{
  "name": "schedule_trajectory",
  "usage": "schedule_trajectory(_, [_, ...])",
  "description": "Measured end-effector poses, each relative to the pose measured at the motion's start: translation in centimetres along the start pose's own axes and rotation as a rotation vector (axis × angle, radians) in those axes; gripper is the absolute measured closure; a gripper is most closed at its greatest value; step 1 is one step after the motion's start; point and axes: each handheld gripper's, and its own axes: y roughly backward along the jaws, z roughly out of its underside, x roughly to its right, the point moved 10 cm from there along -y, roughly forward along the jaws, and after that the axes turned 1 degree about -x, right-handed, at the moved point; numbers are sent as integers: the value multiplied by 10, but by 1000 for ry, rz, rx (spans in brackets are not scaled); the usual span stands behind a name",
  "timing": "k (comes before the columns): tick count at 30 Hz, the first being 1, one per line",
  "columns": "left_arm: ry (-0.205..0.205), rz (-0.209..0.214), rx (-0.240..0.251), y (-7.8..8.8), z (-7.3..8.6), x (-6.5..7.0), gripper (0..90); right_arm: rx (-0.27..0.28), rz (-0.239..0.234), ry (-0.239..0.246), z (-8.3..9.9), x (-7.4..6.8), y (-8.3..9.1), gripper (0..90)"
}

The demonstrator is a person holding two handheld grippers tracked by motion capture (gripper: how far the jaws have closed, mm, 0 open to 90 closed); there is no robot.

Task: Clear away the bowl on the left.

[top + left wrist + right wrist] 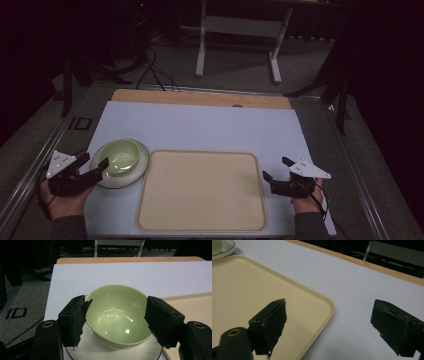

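At table's left edge: left gripper (94, 166) sits at the bowl (120, 156), jaws spread wide to either side of it.
Left fingers: from the left gripper view, pads (75, 320) flank the bowl (117, 312) on both sides; whether they touch the rim I cannot tell; no firm squeeze seen.
Right gripper (276, 169): jaws wide apart, nothing between them; hovers just beside the tray's right edge.
Right fingers (272, 325): one over the tray (249, 290) corner, the other over the bare white mat (352, 290).
Bowl: one, green, upright, stands on the plate (136, 176); nothing in it.
Plate: one, white, lies left of the tray, just beside it.
Tray (200, 192): one, beige, flat at near centre of the mat; nothing on it.
Mat (200, 125): one, white, covers the table.
Hands: two, one per gripper, at the near edge.
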Motion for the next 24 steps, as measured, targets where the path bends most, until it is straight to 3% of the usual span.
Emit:
schedule_trajectory(11, [27,12,7,1,-1,2,329,-3,-9,-18,0,0,-1,118])
schedule_trajectory(17, [15,-5,7,0,-3,-1,330,-2,3,-32,0,4,-3,118])
schedule_trajectory(24, [13,-45,3,-6,-3,-8,321,-2,-2,-4,-1,1,-5,118])
